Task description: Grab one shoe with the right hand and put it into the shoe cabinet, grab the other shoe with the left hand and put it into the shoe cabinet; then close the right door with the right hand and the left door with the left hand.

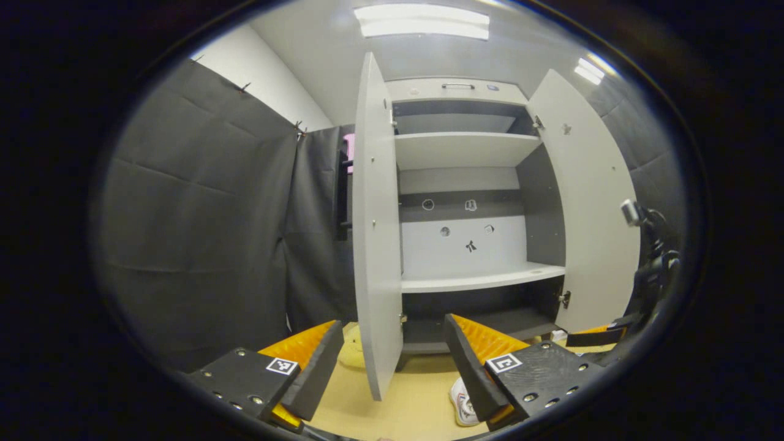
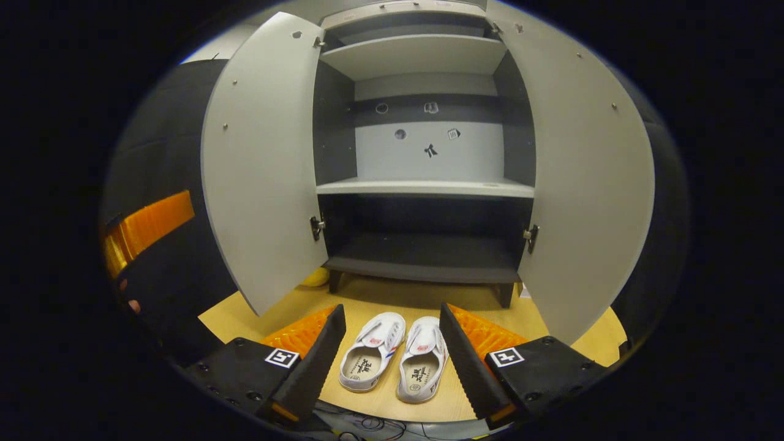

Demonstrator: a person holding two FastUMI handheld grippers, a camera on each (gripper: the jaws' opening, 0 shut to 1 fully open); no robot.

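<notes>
White shoes (image 2: 398, 358) lie between right gripper (image 2: 389, 361)'s spread fingers; left gripper (image 1: 392, 367), released, half hides one.

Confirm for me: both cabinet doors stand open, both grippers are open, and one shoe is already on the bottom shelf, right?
Not quite. Both shoes are on the floor in front of the cabinet, between the right gripper fingers in the right gripper view. The bottom shelf holds nothing. Doors and both grippers, including the left gripper, are open.

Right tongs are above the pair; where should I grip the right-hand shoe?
Grip the right-hand shoe across its heel collar, coming from above: its opening faces up, heel toward the open right tongs, and the left shoe sits close beside.
</notes>
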